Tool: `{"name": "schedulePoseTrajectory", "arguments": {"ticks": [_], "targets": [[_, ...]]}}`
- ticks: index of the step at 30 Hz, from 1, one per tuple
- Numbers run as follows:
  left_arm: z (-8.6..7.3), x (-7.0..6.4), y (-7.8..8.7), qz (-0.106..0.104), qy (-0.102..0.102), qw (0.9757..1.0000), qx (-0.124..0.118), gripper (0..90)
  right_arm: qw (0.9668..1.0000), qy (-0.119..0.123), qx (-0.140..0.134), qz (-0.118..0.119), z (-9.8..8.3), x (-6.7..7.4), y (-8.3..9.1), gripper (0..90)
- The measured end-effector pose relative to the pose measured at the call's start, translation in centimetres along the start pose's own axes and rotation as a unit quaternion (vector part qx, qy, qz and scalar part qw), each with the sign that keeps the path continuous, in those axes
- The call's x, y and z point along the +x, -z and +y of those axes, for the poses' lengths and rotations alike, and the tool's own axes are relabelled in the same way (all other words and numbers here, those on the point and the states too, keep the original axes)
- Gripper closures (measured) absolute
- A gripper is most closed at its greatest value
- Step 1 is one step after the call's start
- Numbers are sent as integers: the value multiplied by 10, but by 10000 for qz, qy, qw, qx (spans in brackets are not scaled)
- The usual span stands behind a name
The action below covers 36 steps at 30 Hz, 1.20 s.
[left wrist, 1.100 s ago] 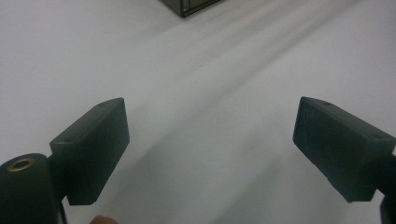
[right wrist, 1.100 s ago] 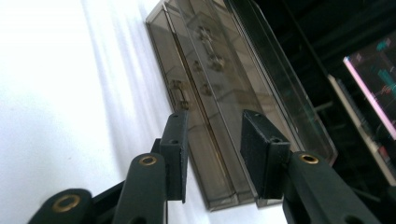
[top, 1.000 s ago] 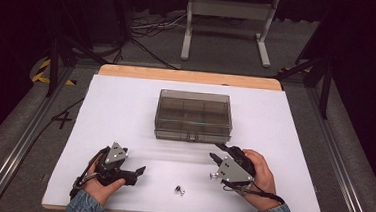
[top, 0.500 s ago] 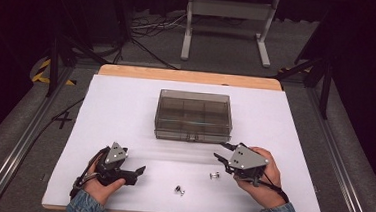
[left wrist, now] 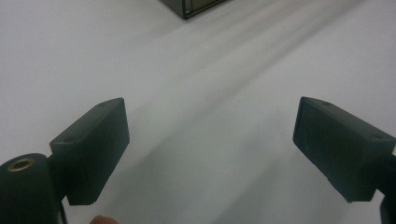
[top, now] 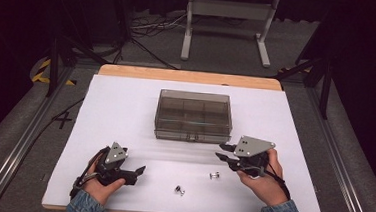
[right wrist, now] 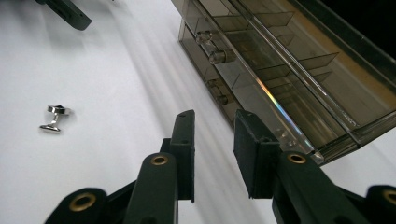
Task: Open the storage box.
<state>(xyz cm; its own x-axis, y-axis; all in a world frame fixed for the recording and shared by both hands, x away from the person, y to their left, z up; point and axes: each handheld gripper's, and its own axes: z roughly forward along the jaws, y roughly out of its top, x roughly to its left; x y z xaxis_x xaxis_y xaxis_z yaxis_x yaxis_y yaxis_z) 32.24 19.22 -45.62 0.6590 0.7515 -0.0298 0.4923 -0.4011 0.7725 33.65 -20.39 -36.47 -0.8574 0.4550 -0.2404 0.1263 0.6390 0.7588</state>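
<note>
Right gripper (top: pixel 224 154) (empty jaws closing) nears the box (top: pixel 194 115) corner; left gripper (top: pixel 139 171) gapes over bare table (top: pixel 126 106).

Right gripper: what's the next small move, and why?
Probably ease the right gripper left along the box front to its clasps, to open the lid. The box looks shut, and two metal studs lie loose on the table. The right gripper is at the box's front right corner; its jaws have just been closing with nothing between them.
</note>
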Motion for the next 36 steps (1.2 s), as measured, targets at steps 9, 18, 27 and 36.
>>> {"name": "schedulePoseTrajectory", "arguments": {"ticks": [9, 18, 27, 36], "targets": [[0, 0, 0, 7, -26, 10000, 2, 116, 9988, -154, 232, 393, 12, -10, 2, 691], [0, 0, 0, 1, -21, 10000, 17, 116, 9955, -276, 581, 700, 24, -17, 0, 676], [0, 0, -1, -14, -26, 10000, 39, 116, 9945, -232, 711, 733, 39, -25, 1, 671], [0, -1, -1, -11, -12, 10000, 28, 116, 9900, -349, 946, 985, 48, -44, -7, 658]]}}
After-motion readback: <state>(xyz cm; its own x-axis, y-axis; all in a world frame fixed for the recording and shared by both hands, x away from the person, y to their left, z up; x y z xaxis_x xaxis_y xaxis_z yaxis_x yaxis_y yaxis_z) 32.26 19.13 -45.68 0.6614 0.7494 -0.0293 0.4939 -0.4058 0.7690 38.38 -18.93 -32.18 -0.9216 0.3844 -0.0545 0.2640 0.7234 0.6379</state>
